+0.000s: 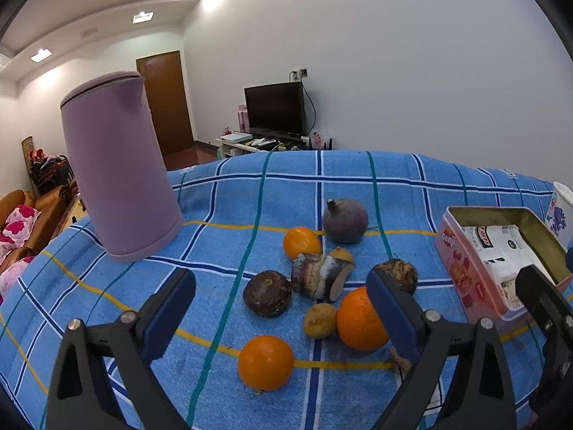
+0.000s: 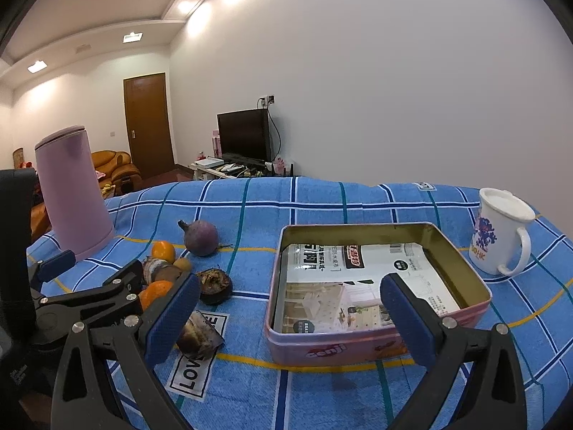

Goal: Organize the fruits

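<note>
Several fruits lie on the blue checked cloth (image 1: 250, 193): three oranges (image 1: 265, 362) (image 1: 360, 319) (image 1: 301, 242), a purple round fruit (image 1: 345, 220), dark shrivelled fruits (image 1: 267, 293) (image 1: 397, 273), a small yellow fruit (image 1: 319, 320) and a cut brown piece (image 1: 318, 279). My left gripper (image 1: 281, 317) is open above them, empty. The pink tin (image 2: 376, 286), holding a printed packet, stands to the right. My right gripper (image 2: 292, 319) is open in front of the tin, empty. A dark cut piece (image 2: 198, 333) lies by its left finger.
A tall lilac kettle (image 1: 121, 168) stands at the back left of the table. A white mug (image 2: 501, 231) stands right of the tin. The left gripper (image 2: 93, 279) shows in the right wrist view beside the fruits. The table's far edge is behind.
</note>
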`<action>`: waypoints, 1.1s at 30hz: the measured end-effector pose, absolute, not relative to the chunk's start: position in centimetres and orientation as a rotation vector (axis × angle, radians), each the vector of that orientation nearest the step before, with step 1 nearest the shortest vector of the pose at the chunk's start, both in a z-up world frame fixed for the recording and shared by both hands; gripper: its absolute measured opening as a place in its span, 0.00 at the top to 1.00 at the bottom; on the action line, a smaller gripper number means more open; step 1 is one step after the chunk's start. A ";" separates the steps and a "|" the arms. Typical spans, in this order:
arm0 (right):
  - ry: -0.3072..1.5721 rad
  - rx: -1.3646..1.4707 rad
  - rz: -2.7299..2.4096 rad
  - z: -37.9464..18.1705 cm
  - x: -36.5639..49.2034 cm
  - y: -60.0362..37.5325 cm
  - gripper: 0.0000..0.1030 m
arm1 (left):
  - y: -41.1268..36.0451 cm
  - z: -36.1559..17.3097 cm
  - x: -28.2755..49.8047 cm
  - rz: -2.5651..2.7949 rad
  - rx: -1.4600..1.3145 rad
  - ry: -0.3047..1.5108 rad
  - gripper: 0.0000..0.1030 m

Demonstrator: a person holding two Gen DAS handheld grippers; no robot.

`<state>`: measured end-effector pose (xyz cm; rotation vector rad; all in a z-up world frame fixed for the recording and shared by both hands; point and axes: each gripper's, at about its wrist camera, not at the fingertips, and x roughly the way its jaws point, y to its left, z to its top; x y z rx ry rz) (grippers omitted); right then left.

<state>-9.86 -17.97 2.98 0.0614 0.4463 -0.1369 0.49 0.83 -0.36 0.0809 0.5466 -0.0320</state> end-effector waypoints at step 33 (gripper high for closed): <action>0.457 0.074 -0.148 2.9 -9.8 -18.2 0.01 | 1.2 -0.4 0.8 -0.033 0.077 0.561 0.05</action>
